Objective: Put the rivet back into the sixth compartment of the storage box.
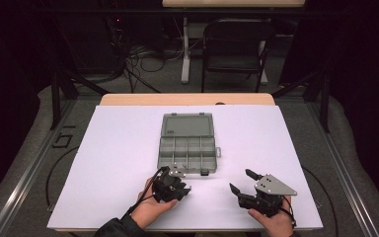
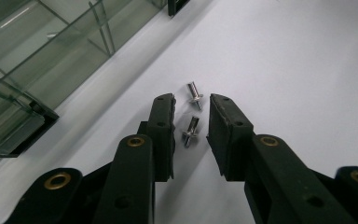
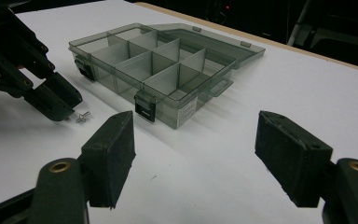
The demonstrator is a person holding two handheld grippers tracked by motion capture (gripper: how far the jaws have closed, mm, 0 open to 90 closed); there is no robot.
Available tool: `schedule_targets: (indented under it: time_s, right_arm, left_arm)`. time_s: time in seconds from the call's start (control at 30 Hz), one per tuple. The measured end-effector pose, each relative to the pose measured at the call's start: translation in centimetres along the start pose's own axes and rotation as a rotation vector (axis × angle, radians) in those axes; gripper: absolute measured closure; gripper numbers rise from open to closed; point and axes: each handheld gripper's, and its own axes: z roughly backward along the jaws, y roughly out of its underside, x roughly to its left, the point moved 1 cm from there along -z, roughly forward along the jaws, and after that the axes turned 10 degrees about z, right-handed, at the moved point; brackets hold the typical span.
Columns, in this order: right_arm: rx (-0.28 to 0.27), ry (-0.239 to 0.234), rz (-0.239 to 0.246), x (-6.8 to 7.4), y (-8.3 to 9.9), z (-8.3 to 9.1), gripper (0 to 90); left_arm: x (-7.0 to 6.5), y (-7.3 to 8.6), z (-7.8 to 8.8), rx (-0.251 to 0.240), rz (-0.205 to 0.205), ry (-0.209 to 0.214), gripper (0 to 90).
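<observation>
Two small silver screws lie on the white table sheet [image 1: 118, 148] in front of a clear grey compartment box [image 1: 187, 145]. In the left gripper view, one screw [image 2: 189, 131] lies between the jaws of my left gripper [image 2: 192, 105], and the pads stand a little apart from it on both sides. The other screw [image 2: 195, 92] lies just past the jaw tips. In the high view, my left gripper [image 1: 183, 187] sits low by the box's front edge. My right gripper [image 1: 240, 179] rests to the right, wide open with nothing between its jaws. The right gripper view looks across at the box [image 3: 158, 65], the left gripper [image 3: 58, 109] and a screw [image 3: 82, 116].
The box's lid [image 1: 187, 125] lies open flat behind it, and its compartments look empty. A black latch [image 1: 204, 172] sticks out at the box's front edge. Beyond the table stand a chair [image 1: 237, 49] and cables on the floor.
</observation>
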Motion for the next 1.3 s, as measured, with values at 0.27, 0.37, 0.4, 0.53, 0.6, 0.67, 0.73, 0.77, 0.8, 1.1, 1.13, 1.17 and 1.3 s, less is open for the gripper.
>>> schedule_targets:
  time_s: [0.27,0.37,0.4,0.53,0.6,0.67,0.73,0.77,0.8,1.1,1.13,1.17,1.3]
  right_arm:
    - [0.012,-0.010,0.000,0.0,0.0,0.1,27.9]
    - [0.012,-0.009,-0.002,0.0,0.0,0.0,27.9]
    - [0.009,-0.010,-0.002,0.0,0.0,0.0,27.9]
    - [0.010,-0.010,-0.002,0.0,0.0,0.0,27.9]
    - [0.010,-0.010,-0.002,0.0,0.0,0.0,27.8]
    - [0.010,-0.011,-0.002,0.0,0.0,0.0,27.9]
    - [0.011,-0.011,-0.002,0.0,0.0,-0.1,27.9]
    - [0.011,-0.011,-0.002,0.0,0.0,-0.1,27.9]
    - [0.011,-0.011,-0.002,0.0,0.0,-0.1,27.8]
    - [0.011,-0.017,-0.001,-0.1,0.0,-0.1,27.9]
    - [0.012,-0.017,-0.002,-0.1,0.0,-0.1,27.8]
    - [0.014,-0.016,-0.001,-0.1,0.1,-0.1,27.8]
    - [0.015,-0.016,-0.001,0.0,0.1,-0.1,27.9]
  left_arm:
    - [0.1,0.1,-0.1,0.005,0.001,-0.004,76.1]
    - [0.0,0.1,-0.1,0.006,-0.014,-0.010,77.2]
    - [0.0,0.1,-0.1,0.003,-0.016,-0.019,78.4]
    - [-0.2,0.2,-0.2,0.005,-0.019,-0.025,81.8]
    - [-0.2,0.2,-0.2,0.003,-0.017,-0.032,81.8]
    - [-0.1,0.1,-0.1,0.007,-0.013,-0.019,82.0]
    - [-0.1,0.1,-0.1,0.006,-0.012,-0.025,82.1]
    - [0.0,0.1,-0.1,0.007,-0.009,-0.022,82.2]
    - [0.0,0.1,-0.1,0.008,-0.007,-0.021,82.2]
    - [0.3,-0.2,0.8,-0.013,0.021,0.010,82.3]
    - [0.3,-0.2,0.9,-0.015,0.024,0.013,82.3]
    - [0.4,-0.3,1.1,-0.017,0.022,0.015,82.3]
    - [0.4,-0.4,1.6,-0.027,0.028,0.020,82.3]
